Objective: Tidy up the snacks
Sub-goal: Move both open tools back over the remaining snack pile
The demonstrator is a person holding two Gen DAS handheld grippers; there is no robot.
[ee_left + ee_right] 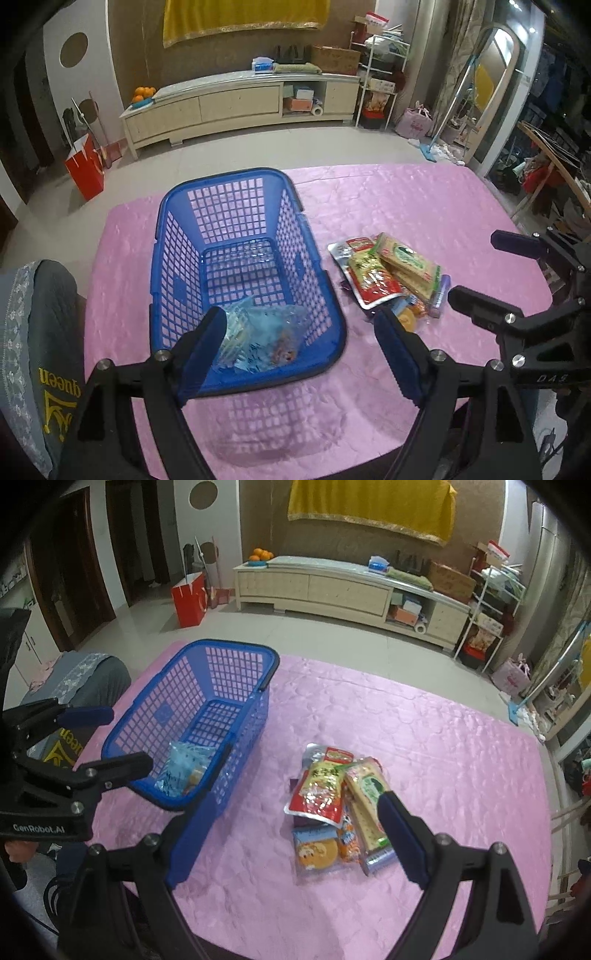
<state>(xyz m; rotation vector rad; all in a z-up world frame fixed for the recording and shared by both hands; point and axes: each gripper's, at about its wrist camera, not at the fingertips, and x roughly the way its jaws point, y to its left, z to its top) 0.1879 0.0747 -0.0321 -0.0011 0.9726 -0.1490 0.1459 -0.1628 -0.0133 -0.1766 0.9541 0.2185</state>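
Blue plastic lattice basket (173, 236) on glossy pink embossed tablecloth (424, 206). Pale blue translucent snack bag (258, 332) inside. Red-and-yellow foil pouch (319, 794), green-and-cream cracker pack (365, 790), orange-printed cookie packet (317, 853) beside.

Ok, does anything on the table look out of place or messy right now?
Nothing is spilled or damaged. One light blue packet lies in the blue basket; the other snacks sit in an overlapping heap on the pink tablecloth beside it.

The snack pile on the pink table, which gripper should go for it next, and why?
Probably the right gripper: its jaws stand open and empty, right above the snack pile, while only one blue packet lies in the basket.
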